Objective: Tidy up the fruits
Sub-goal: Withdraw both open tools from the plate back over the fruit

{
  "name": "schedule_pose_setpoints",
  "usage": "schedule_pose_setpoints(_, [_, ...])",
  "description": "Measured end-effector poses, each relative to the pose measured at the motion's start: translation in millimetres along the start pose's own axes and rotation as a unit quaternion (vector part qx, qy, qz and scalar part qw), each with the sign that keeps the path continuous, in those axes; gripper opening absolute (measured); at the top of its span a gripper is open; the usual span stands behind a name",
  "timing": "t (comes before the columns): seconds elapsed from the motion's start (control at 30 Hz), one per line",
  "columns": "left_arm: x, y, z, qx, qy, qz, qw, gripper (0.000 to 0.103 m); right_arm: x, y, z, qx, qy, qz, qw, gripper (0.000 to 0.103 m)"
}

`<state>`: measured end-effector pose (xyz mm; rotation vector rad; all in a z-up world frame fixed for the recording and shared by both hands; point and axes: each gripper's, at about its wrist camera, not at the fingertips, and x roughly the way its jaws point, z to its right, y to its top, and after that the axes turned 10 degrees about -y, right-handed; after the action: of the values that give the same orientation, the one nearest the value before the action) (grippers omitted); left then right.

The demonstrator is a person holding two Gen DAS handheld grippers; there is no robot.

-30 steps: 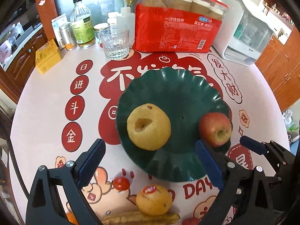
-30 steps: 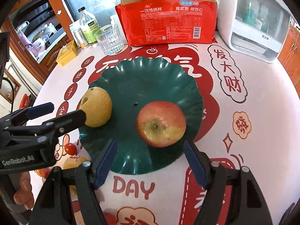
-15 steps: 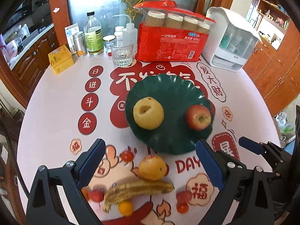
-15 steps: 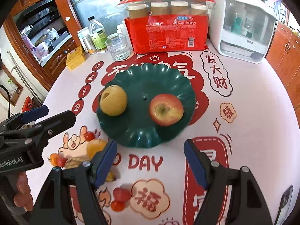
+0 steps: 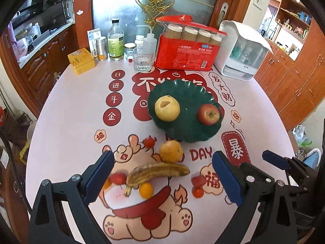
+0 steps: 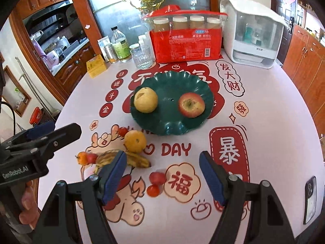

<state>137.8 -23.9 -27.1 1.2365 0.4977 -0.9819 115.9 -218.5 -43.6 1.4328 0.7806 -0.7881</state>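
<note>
On the table, lower left of the left wrist view, the loose fruit sits in a cluster. Going left to right there: a small orange fruit half hidden behind the left gripper's near finger, a red cherry tomato, the banana lying flat w/ a small orange one just below it. Up from those, another cherry tomato touching the orange. Right of the banana tip, two more red ones stacked close.

Count as I make it: 1 banana, 1 orange, 2 small orange fruits, 4 red tomatoes loose; 1 pear and 1 apple on the green plate, mid-frame, well apart from each other.

Handling, my guess: banana is spotted brown, prob. soft, bruises easy; take it across the middle, light squeeze. Orange is firm but round, could roll; grip at the widest part. Tomatoes are tiny, thin-skinned, easy to squash or flick away.

Left gripper's jaws stand wide apart, nothing between them. Right gripper likewise spread, nothing held, hanging over the lower centre of its view.
</note>
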Motion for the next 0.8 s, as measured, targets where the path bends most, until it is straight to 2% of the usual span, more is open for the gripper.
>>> schedule_pose_setpoints(0.37, [-31,-37,-11,0.003,0.007,0.006,1.0,0.096,-36,-28,-16,-0.013,-0.003,0.022,1.0,0.074])
schedule_pose_setpoints(0.6, [-22,-63,-24,-0.006,0.017,-0.009,0.9998,0.096,-28,-48,-25,-0.023,-0.004,0.01,1.0,0.074])
schedule_pose_setpoints(0.8, [1,-83,-34,-0.014,0.028,-0.033,0.999,0.096,-6,-66,-30,-0.024,0.004,-0.011,1.0,0.074])
